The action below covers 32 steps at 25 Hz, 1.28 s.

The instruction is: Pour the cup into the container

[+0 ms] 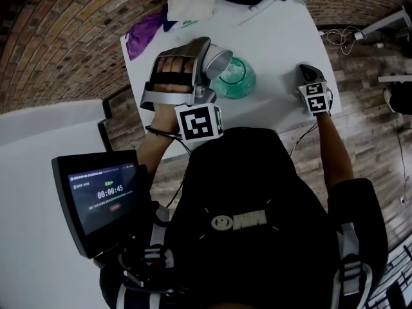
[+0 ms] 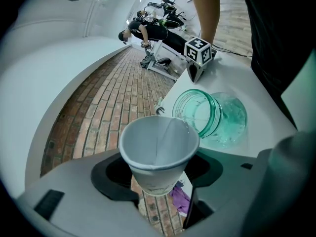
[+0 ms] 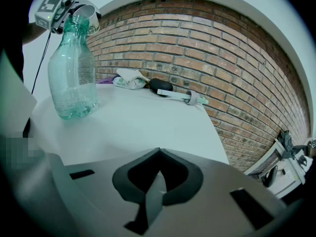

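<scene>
Head view, surface: white table on a brick-patterned floor; a second white surface stood to its left.
Left gripper: jaws clamped on a white paper cup, tipped over with its rim at the mouth of the container.
Left gripper view: cup sat between the dark pads. Whether anything was left inside could not be told.
Container: clear green-tinted bottle, upright near the middle of the table.
Right gripper: rested on the table right of the bottle, well apart from it. Jaws were closed with nothing between them.
Writing: screen at lower left read 00:00:45; the smaller print was illegible. Each gripper carried a cube with black-and-white square markers.
Far end of table: purple cloth, white packet, black object and slim white tool with a green tip, all well apart from the bottle.
</scene>
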Each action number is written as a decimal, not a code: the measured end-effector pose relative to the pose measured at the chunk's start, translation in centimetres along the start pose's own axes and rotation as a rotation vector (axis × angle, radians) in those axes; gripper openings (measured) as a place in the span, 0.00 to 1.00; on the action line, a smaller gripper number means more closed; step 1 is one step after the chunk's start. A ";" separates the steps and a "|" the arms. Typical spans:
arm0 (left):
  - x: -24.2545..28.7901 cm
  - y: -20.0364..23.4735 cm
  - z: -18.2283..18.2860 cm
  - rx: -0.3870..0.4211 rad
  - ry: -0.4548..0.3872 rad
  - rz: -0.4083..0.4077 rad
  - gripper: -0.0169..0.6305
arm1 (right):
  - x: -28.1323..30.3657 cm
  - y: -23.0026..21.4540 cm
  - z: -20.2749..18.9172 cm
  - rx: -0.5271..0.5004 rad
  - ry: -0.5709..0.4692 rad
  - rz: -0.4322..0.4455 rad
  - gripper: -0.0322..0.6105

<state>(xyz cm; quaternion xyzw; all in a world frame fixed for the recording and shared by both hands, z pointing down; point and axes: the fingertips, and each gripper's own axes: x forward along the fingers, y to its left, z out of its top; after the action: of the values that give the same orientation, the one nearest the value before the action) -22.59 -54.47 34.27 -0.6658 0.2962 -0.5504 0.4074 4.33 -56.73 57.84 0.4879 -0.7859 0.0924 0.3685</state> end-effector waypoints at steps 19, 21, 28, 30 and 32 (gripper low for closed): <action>-0.1 0.1 0.2 0.004 -0.001 0.010 0.49 | -0.1 -0.1 -0.1 0.000 0.001 -0.004 0.05; -0.1 0.1 0.3 0.004 0.001 0.012 0.49 | -0.1 -0.1 -0.1 0.000 0.001 -0.004 0.05; -0.1 0.1 0.3 0.014 0.003 0.024 0.49 | -0.1 -0.1 -0.2 0.002 0.000 -0.002 0.05; -0.1 0.2 0.3 0.015 0.004 0.027 0.49 | -0.2 -0.1 -0.1 0.002 0.000 -0.002 0.05; -0.1 0.2 0.3 0.017 0.003 0.029 0.49 | -0.2 -0.1 -0.1 0.002 -0.001 -0.002 0.05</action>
<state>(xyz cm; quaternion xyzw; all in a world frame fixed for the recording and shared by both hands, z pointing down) -22.33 -54.43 34.06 -0.6572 0.3018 -0.5478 0.4206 4.49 -56.62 57.76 0.4893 -0.7853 0.0926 0.3678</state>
